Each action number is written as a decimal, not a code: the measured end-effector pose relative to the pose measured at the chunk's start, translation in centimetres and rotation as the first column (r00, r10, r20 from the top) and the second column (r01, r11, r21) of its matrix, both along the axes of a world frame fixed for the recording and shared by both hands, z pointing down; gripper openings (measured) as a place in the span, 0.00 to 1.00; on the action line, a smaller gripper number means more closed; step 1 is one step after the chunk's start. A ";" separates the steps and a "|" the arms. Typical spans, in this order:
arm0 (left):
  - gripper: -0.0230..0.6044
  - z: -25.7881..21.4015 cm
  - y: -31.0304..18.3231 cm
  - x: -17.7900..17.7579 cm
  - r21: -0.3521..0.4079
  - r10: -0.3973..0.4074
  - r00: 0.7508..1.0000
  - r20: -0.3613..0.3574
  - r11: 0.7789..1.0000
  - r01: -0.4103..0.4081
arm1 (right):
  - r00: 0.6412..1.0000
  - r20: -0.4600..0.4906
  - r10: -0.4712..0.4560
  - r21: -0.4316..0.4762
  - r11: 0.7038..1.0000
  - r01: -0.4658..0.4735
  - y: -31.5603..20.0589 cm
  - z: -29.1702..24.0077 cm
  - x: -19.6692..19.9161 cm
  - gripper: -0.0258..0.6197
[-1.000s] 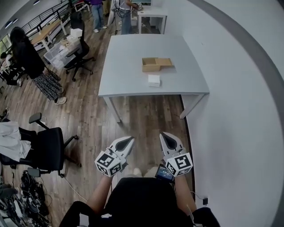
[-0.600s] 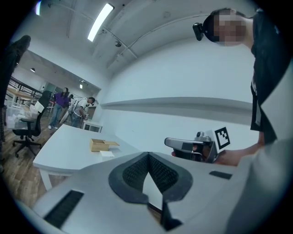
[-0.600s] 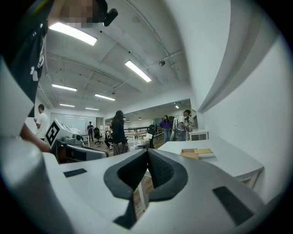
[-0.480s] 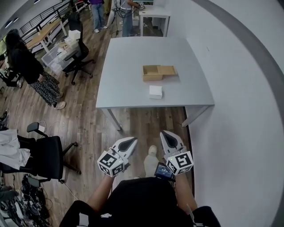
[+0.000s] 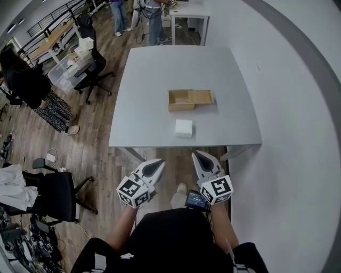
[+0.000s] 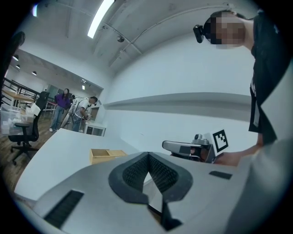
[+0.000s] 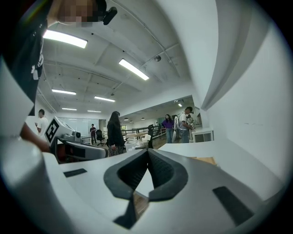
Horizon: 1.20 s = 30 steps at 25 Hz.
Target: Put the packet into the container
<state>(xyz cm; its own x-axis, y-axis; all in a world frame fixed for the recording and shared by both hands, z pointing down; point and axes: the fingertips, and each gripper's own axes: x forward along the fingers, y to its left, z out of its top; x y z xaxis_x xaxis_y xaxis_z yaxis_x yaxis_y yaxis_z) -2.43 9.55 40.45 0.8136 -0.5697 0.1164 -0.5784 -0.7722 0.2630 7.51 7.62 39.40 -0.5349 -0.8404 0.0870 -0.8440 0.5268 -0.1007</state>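
Observation:
A white packet [image 5: 184,128] lies on the grey table [image 5: 149,80] near its front edge. Just behind it stands an open cardboard container [image 5: 190,99] with its lid folded to the right; it also shows as the container [image 6: 106,155] in the left gripper view. My left gripper [image 5: 156,166] and right gripper [image 5: 201,158] are held side by side in front of the table's near edge, short of the packet. Both are shut, jaw tips touching, with nothing between them.
A white wall [image 5: 298,106] runs along the table's right side. Office chairs [image 5: 58,192] and a person in dark clothes [image 5: 29,85] are on the wooden floor at left. More people [image 5: 152,16] stand beyond the table's far end beside a small desk.
The view has come closer to the table: packet and container sit lower and nearer in the head view. Both grippers stay shut and keep their place in front of the body.

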 end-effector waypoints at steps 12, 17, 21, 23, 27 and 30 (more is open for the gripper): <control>0.04 0.5 -9.2 4.3 -0.038 -0.046 0.999 0.022 0.998 0.047 | 0.998 -0.021 -0.051 -0.069 0.996 0.050 -9.8 1.7 4.6 0.07; 0.04 2.0 -11.7 3.6 -0.070 -0.063 0.997 0.035 0.995 0.066 | 0.994 -0.036 -0.100 -0.110 0.989 0.096 -12.4 3.5 4.0 0.08; 0.04 2.9 -13.9 3.6 -0.080 -0.054 0.998 0.033 0.995 0.057 | 0.983 -0.093 -0.156 -0.140 0.980 0.142 -14.4 5.5 3.3 0.08; 0.04 3.6 -15.1 3.3 -0.092 -0.047 0.998 0.029 0.995 0.049 | 0.975 -0.130 -0.180 -0.160 0.974 0.159 -15.4 6.8 2.8 0.08; 0.04 4.8 -16.6 3.2 -0.121 -0.035 0.999 0.017 0.992 0.036 | 0.933 -0.206 -0.294 -0.246 0.939 0.241 -16.6 9.9 1.7 0.26; 0.04 5.6 -17.7 3.1 -0.136 -0.026 1.000 0.014 0.990 0.028 | 0.861 -0.276 -0.427 -0.327 0.884 0.333 -17.3 12.4 0.6 0.40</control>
<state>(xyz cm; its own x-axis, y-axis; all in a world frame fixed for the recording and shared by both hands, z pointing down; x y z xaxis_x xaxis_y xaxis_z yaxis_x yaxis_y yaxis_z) 0.69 -8.15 46.10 0.7962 -0.5697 0.2035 -0.6022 -0.7139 0.3574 8.10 -9.67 51.81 -0.7074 -0.4982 0.5014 -0.5897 0.8071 -0.0301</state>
